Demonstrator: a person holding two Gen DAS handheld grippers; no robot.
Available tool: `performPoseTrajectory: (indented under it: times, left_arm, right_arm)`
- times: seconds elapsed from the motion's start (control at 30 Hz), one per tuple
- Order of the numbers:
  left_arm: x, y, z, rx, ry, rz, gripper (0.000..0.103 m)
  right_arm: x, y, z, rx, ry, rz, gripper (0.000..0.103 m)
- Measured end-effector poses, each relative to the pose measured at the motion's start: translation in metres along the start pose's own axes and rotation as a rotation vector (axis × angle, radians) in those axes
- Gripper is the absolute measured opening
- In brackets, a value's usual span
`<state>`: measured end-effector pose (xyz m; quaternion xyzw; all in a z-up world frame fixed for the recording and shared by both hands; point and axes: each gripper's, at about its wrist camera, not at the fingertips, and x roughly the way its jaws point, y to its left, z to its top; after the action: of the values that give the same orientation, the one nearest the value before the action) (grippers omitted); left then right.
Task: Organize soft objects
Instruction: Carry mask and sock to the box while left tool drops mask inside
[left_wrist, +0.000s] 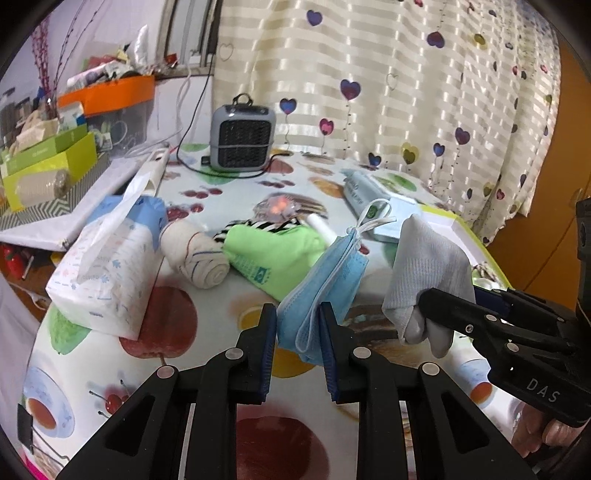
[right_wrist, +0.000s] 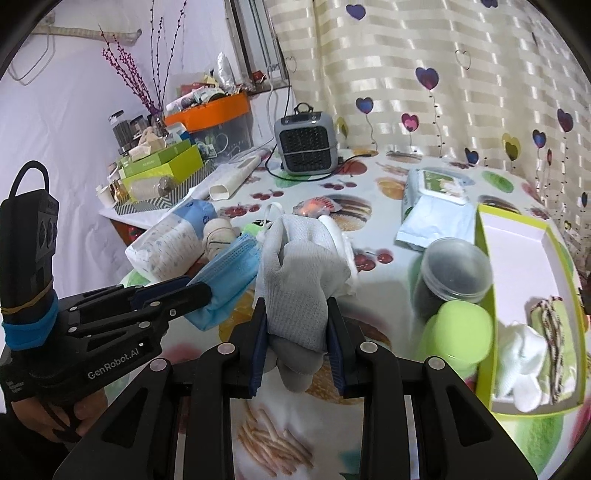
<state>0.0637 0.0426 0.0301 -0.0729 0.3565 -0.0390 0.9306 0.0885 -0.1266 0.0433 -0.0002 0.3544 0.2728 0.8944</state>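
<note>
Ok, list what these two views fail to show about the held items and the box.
- Blue face mask: its lower end, left wrist view, hidden between the left tool.
- Grey glove: fingertips, right wrist view, partly covered by the right tool.
- Green box: near corner cut off by the image edge; contents blurred.

White letters "DAS" stand on the black body of the right gripper (left_wrist: 424, 306), seen at the right edge of the left wrist view. "GenRobot.AI" is printed in white on the black body of the left gripper (right_wrist: 199, 291) in the right wrist view. Print on the worktop's packets is too small to read.
</note>
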Motion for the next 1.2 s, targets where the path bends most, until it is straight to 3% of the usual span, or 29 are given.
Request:
performPoseTrajectory:
  times: [0.47,1.2]
  left_arm:
    - [-0.014,-0.038,0.011,0.044,-0.03,-0.055,0.021]
    - [0.004,-0.105,0.028,0.141,-0.021,-0.141,0.021]
  right_arm:
    - [-0.038,-0.027,-0.002,0.044,-0.057,-0.056,0.03]
    - [-0.076,-0.105,-0.009,0.173,-0.11,-0.194,0.03]
